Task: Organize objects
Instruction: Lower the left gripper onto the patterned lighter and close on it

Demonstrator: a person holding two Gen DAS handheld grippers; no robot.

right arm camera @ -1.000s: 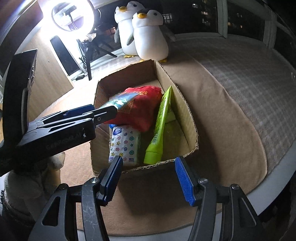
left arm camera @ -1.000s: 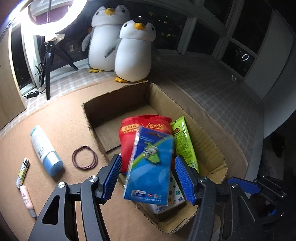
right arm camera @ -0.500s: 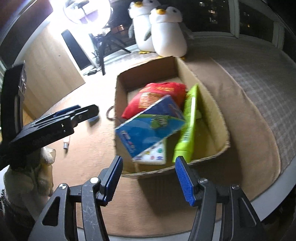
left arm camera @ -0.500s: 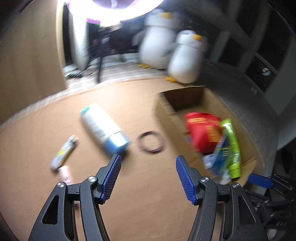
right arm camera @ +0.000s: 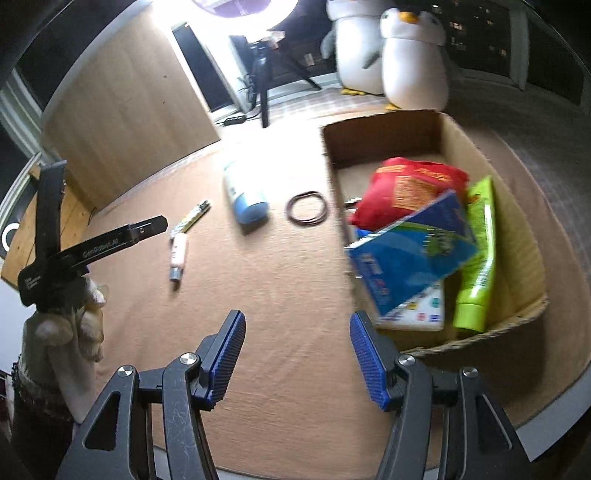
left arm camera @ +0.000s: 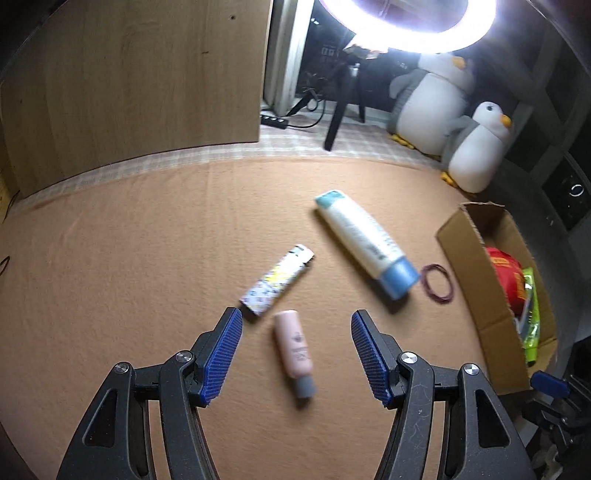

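1. Tan felt [left arm camera: 110,258] covered the table, with a wood panel [left arm camera: 129,74] at the far left and a ring light [left arm camera: 406,33] and two penguins [left arm camera: 476,147] behind.
2. Left gripper [left arm camera: 295,354] stood about half open and empty, above the pink tube [left arm camera: 293,343], which lay between its pads without touching them.
3. Beside it lay a patterned stick [left arm camera: 277,280], then a white bottle [left arm camera: 364,242] and a hair tie [left arm camera: 437,283].
4. Right gripper [right arm camera: 295,358] was likewise half open and empty, over bare felt just beside the box [right arm camera: 384,129], which held a red bag [right arm camera: 410,184], a blue packet [right arm camera: 413,251] and a green tube [right arm camera: 478,251].
5. To do the pick well, I judge the left should come straight down with its pads astride the pink tube's middle, crosswise to its length, clear of the stick, then close.
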